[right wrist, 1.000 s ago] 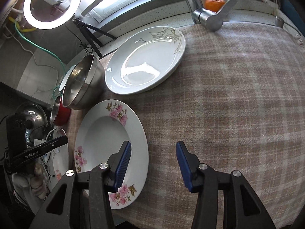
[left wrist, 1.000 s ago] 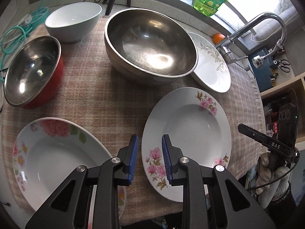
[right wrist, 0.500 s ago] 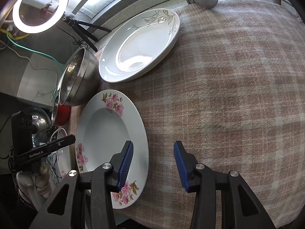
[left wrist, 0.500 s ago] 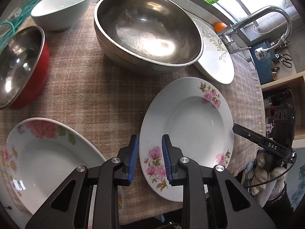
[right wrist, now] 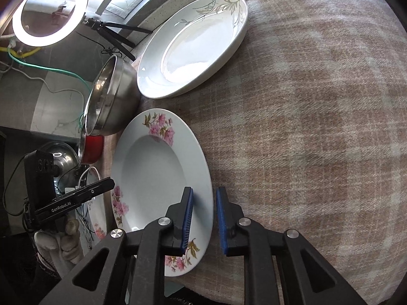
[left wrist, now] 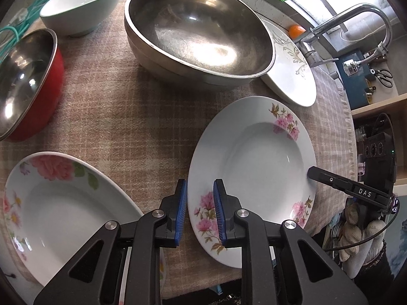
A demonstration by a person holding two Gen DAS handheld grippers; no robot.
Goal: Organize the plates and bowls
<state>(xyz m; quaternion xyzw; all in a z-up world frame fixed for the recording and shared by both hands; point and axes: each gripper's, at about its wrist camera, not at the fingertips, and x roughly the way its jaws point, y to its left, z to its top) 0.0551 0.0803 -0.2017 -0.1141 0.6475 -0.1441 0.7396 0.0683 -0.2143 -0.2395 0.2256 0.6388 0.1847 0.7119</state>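
Observation:
A white deep plate with pink flowers [left wrist: 254, 157] [right wrist: 157, 172] lies flat on the checked cloth. My left gripper [left wrist: 200, 185] straddles its left rim. The jaws are closing, one pad outside the edge and one over the rim, and no firm press shows. My right gripper [right wrist: 204, 193] straddles the opposite rim. Its jaws are closing too, with a sliver of cloth between the rim and the outer pad. To the left lies a rose-patterned plate [left wrist: 63, 203]. A grey-leaf plate [left wrist: 292, 68] [right wrist: 193, 45] sits behind, beside a large steel bowl [left wrist: 201, 38] [right wrist: 112, 101].
A red bowl with a steel inside [left wrist: 25, 84] and a white bowl [left wrist: 81, 2] stand at the far left. A faucet [left wrist: 356, 17], an orange [left wrist: 296, 29] and a ring light [right wrist: 48, 10] are at the back. Bare checked cloth [right wrist: 305, 127] spreads to the right. The table edge runs close under both grippers.
The right jaws have narrowed a lot around the pink-flower plate's rim. The left jaws have narrowed slightly. Both views have moved in closer to the plate, which lies where it was.

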